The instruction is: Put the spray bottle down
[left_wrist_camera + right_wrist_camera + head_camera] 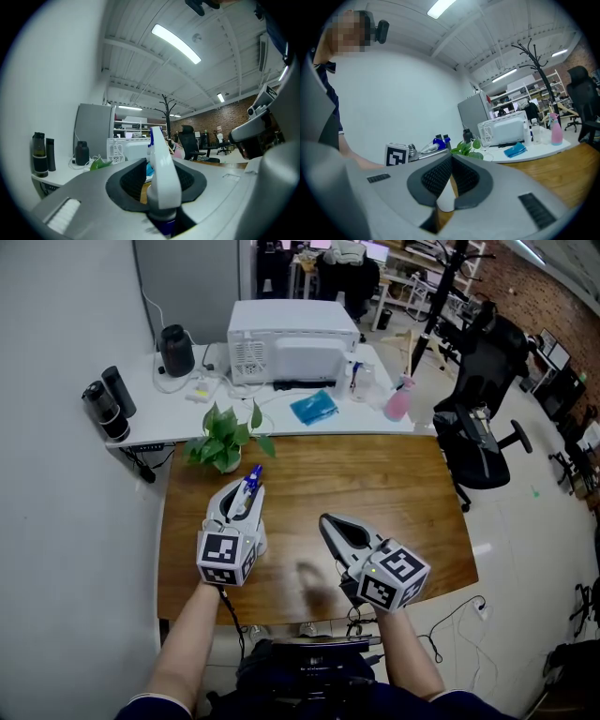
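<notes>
Standing between the jaws of the left gripper [239, 495], the spray bottle [161, 173] is showing its white trigger head and blue nozzle. The jaws are sitting spread around it rather than pinching. In the left gripper view, bare wood is showing between the left-hand pad and the bottle's head, and the other pad also looks to be clear of it. The gripper is lying level and low over the left part of the wooden table [375, 474], just in front of the potted plant [223, 439]. The bottle's base is hiding under the gripper, so I cannot tell whether it is resting on the wood.

That hidden base is what is worrying me. If the bottle is not fully seated, the loose jaws are giving it room to drop and topple. If it is seated, the risk is in the pull-back. The neck is sitting deep in the throat of the jaws, and a pad dragging on the trigger head could tip the bottle toward the plant or the table's edge.

The right gripper [325, 519] is waiting well to the side, empty, with its jaws pressed together at the tips.
</notes>
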A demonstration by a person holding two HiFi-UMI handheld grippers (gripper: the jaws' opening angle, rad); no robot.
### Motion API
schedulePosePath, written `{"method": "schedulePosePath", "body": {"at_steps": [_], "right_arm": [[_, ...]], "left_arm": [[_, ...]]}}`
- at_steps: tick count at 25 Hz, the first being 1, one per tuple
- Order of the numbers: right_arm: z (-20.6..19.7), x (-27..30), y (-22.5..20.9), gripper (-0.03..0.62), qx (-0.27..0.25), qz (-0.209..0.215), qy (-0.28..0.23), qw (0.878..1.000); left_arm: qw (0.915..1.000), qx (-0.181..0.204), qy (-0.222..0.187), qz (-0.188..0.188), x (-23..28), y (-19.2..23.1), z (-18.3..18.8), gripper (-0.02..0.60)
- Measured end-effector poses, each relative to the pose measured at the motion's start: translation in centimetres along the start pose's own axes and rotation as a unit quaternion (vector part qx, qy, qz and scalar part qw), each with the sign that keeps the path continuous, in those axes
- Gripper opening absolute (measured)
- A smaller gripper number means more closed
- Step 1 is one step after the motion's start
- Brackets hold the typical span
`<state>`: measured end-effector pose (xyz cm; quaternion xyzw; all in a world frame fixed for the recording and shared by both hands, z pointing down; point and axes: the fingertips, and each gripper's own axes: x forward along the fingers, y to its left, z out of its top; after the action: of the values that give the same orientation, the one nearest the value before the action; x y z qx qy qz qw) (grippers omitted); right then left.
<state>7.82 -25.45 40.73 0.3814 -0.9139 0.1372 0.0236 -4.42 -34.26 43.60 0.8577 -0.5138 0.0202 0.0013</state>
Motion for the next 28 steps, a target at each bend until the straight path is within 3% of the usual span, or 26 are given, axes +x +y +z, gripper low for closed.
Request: {"method": "schedulePosePath", "body": {"at_steps": [8,14,22,23,28], "right_arm": [[0.0,0.0,0.5,0.002,-0.001,0.006,-0.001,1.0],[0.1,0.2,0.8,0.002,0.0,0.01,-0.002,1.0],[0.0,0.8,1.0,0.002,0.005,0.013,-0.009,1.0],[0.1,0.9,1.1,0.002,0.006,0.015,-0.011,1.0],[0.7,1.6,2.5,0.002,0.003,0.029,-0.023,0.999]], "left_arm": [[0.9999,0.006,0.009,-0.008,-0.3,-0.4,-0.4,0.243],[0.9999,0.008,0.011,-0.01,-1.3,-0.3,-0.4,0.292],[0.999,-0.007,0.026,-0.035,-8.9,-1.2,-1.1,0.32],[0.9992,-0.011,0.022,-0.033,-10.0,-1.0,-0.6,0.287],[0.9993,-0.033,0.013,0.011,-13.0,1.2,1.8,0.007]]}}
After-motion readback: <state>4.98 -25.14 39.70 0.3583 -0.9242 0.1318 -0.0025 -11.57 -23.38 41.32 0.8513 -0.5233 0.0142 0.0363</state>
